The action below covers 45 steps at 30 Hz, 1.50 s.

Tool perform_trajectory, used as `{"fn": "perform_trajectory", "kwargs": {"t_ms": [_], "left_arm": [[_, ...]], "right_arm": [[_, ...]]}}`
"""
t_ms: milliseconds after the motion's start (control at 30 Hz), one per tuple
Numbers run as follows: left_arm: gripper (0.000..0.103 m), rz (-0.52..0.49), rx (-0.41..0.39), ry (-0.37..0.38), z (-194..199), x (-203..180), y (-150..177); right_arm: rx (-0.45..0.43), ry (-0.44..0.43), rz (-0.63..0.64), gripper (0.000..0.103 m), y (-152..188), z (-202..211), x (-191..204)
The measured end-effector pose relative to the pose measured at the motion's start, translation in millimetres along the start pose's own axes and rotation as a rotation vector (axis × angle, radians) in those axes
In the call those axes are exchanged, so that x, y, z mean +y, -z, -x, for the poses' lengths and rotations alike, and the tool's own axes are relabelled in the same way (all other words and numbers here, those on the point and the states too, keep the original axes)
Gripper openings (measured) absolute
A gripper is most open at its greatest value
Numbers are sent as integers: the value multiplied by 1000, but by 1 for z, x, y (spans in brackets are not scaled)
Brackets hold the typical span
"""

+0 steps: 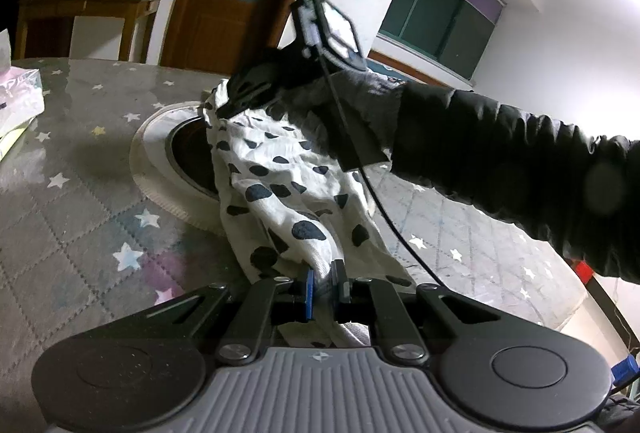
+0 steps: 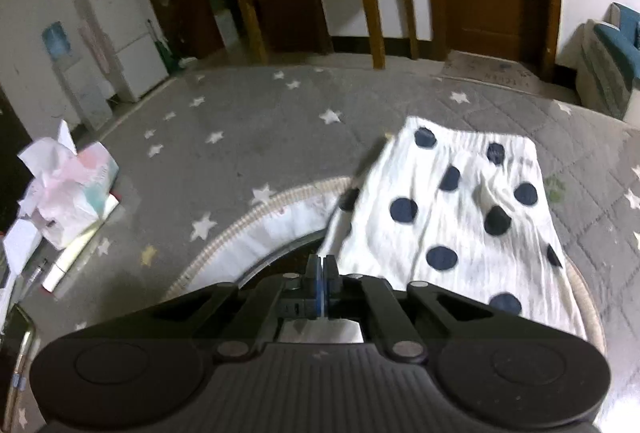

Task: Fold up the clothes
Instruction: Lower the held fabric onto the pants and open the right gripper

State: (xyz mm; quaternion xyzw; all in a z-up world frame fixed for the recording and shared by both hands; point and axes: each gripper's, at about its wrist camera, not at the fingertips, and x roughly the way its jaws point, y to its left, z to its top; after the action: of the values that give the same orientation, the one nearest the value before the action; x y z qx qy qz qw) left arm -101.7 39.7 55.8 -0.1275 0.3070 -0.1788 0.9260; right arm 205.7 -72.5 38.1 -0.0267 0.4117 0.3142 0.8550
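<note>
— What's the cloth [image 1: 288, 193] like?

— White with dark dots, creased. It's stretched between the two tools over the round basket [image 1: 160, 161] on the starred mat [image 1: 80, 201].

— And the jaws?

— The left gripper [image 1: 324, 279] is pinching a bunched edge at the near end. The right gripper [image 1: 236, 105] bites the far corner; in its own view its jaws [image 2: 323, 269] are pressed together, with the cloth [image 2: 460, 213] lying to the right.

— Room to move?

— Bare mat to the left and far side. A tissue box [image 2: 76, 193] sits far left, well apart.
</note>
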Motion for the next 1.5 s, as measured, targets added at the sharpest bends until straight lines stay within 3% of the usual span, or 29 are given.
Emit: {"fn": "perform_trajectory", "kwargs": {"t_ms": [133,200,333,467,600,667,800,1033,1267,1367,1433,1500], "left_arm": [[10,5,7,-4,-1,1,0],[10,8,9,-4,-2,2,1],[10,14,12,-7,-2,2,0],[10,10,14,-5,-5,2,0],[10,3,9,-4,-4,0,-1],[10,6,7,-6,-3,1,0],[10,16,12,-9,-2,2,3],[15,19,31,-28,-2,2,6],[29,57,56,-39,-3,7,11],[33,61,53,-52,-1,6,14],[46,69,42,-59,3,7,13],[49,61,23,-67,10,6,9]], "right_arm": [[13,37,-27,7,-2,-9,-6],[18,55,-15,16,-2,-14,-8],[24,39,-53,16,0,-19,-12],[21,53,-2,16,2,-21,-6],[14,91,25,4,2,-27,0],[-6,75,15,3,0,-23,2],[-51,26,-3,3,-3,-17,4],[-7,11,-17,8,0,-26,0],[11,-37,94,14,12,29,6],[46,-73,129,21,34,56,6],[67,-91,163,24,56,74,7],[87,-102,198,32,77,92,9]]}}
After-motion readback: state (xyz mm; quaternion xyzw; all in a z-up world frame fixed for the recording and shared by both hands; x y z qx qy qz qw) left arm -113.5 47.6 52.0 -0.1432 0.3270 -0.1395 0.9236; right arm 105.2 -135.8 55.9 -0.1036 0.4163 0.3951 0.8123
